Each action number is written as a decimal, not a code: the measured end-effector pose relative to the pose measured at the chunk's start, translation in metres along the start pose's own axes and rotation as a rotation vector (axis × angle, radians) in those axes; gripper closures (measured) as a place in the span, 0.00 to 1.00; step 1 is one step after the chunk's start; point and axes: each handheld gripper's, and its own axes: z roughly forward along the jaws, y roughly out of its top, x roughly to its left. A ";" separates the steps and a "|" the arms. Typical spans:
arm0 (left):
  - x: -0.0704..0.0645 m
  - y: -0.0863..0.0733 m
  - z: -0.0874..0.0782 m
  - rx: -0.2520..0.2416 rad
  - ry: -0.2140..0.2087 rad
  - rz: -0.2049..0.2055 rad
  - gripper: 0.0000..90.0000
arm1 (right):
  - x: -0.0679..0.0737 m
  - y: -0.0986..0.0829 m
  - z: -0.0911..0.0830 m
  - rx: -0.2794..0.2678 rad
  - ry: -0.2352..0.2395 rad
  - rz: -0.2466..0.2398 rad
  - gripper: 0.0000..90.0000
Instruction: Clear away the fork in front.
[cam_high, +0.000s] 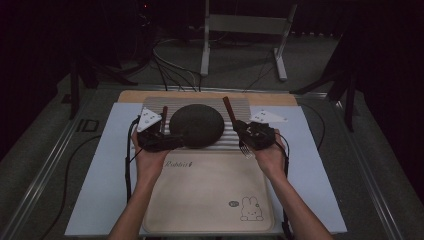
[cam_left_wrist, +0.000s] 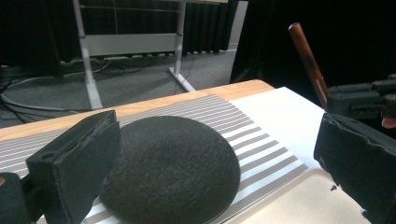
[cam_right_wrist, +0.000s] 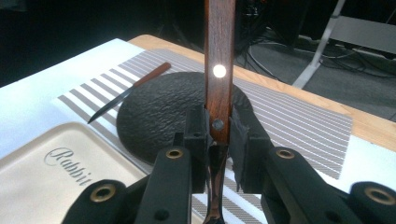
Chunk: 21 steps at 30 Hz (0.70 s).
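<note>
Right tool (cam_right_wrist: 217, 140) clamped on fork (cam_right_wrist: 218, 70) | left tool (cam_left_wrist: 210, 154) apart beside bare black plate (cam_left_wrist: 173, 168) | tray (cam_high: 210, 195) holds nothing

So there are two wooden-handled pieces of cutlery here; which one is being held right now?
The fork: the right gripper is clamped on its wooden handle, tines pointing down. The knife lies free on the striped mat, beside the dark plate.
</note>
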 end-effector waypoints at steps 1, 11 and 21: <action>-0.001 0.001 0.002 0.001 -0.004 0.000 0.01 | 0.002 -0.001 0.000 -0.001 0.002 -0.002 0.86; -0.010 0.010 0.018 0.013 -0.055 -0.033 0.07 | 0.020 -0.005 0.001 -0.022 0.044 -0.015 0.86; -0.022 0.012 0.033 0.024 -0.100 -0.066 0.20 | 0.038 -0.008 0.007 -0.040 0.080 -0.024 0.86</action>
